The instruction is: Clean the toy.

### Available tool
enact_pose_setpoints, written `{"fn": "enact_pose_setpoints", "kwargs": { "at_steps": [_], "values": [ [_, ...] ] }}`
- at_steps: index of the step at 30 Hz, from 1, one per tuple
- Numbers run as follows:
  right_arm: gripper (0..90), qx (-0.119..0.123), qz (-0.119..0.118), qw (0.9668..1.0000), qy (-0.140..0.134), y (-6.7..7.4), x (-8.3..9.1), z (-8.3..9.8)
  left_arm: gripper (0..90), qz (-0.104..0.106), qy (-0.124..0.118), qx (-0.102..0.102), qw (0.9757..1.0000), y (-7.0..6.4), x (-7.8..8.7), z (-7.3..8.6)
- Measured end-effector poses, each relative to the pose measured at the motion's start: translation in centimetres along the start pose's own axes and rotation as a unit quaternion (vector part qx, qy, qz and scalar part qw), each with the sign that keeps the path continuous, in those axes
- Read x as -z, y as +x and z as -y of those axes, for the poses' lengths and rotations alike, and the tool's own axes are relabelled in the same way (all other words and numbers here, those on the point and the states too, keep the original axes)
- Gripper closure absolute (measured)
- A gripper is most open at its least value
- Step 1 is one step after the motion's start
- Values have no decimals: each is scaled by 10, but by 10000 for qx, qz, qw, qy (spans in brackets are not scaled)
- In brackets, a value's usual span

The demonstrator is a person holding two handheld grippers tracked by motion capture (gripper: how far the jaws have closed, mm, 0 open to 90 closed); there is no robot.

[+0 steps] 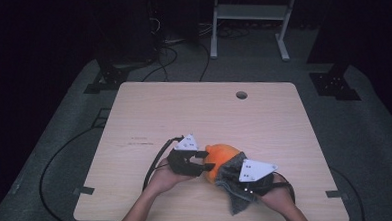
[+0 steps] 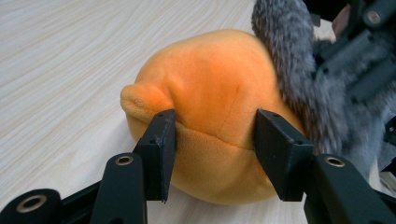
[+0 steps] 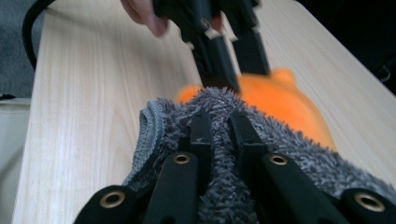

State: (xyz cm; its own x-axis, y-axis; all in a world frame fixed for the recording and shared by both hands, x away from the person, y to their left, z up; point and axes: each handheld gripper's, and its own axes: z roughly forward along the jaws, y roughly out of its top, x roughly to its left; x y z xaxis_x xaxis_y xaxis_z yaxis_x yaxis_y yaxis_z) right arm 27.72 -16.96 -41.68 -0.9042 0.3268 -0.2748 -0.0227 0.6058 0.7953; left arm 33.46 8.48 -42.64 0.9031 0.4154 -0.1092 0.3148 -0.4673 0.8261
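Near the table's (image 1: 149,103) front edge, the left gripper (image 1: 205,161) is clamped on the orange plush toy (image 2: 210,98); beside it the right gripper (image 3: 219,123) pinches the grey fuzzy cloth (image 3: 289,154) draped against it — a tug could slip the soft plush free.

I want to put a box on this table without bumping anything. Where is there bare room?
The whole far half of the table is bare, up to the round hole. The left strip and right edge are free too. The near middle is crowded: the left gripper grips the orange plush and the right gripper pinches the grey cloth.
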Motion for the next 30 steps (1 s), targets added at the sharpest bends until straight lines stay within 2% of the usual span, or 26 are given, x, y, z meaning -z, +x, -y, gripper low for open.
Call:
{"fn": "enact_pose_setpoints", "kwargs": {
  "at_steps": [1,3,4,5,6,7,8,11,14,15,18,19,22,25,27,30],
  "values": [
    [810,-241,130,9996,-34,-7,7,5,487,16,2,-10,10000,0,0,0],
    [810,-330,184,9993,-54,-11,9,5,485,23,14,-75,10000,0,0,0],
    [810,-480,157,9987,-64,-16,9,6,454,51,-27,-36,10000,0,0,0],
    [810,-480,157,9987,-64,-16,9,6,454,101,-83,21,9999,1,1,0],
    [810,-497,145,9986,-44,-16,7,7,406,102,-160,135,9997,2,3,-1],
    [810,-504,137,9986,-47,-16,6,8,321,78,-208,263,9994,3,5,-1],
    [810,-510,120,9986,-89,-15,6,10,283,132,-209,340,9991,5,5,-1],
    [809,-564,6,9984,-90,-14,7,13,367,187,-177,225,9994,2,1,3],
    [809,-559,16,9984,-60,-15,11,9,405,172,-196,255,9993,2,0,2],
    [808,-429,61,9990,-71,-12,12,5,415,169,-196,240,9994,1,-1,2],
    [808,-32,-121,9998,-155,1,4,-10,431,167,-198,125,9996,-1,-1,2],
    [808,-32,-121,9998,-155,1,4,-10,431,161,-184,108,9996,-1,-1,2],
    [809,-112,-183,9997,-78,1,-1,-7,432,192,-198,93,9996,0,0,4],
    [810,-194,-195,9996,-36,-3,2,3,433,188,-199,144,9995,-1,1,4],
    [809,-389,-130,9991,-52,-9,9,9,441,185,-212,94,9996,-4,1,3],
    [808,-557,130,9983,-122,-20,19,7,448,207,-170,-79,9996,-7,0,3]
  ]
}}
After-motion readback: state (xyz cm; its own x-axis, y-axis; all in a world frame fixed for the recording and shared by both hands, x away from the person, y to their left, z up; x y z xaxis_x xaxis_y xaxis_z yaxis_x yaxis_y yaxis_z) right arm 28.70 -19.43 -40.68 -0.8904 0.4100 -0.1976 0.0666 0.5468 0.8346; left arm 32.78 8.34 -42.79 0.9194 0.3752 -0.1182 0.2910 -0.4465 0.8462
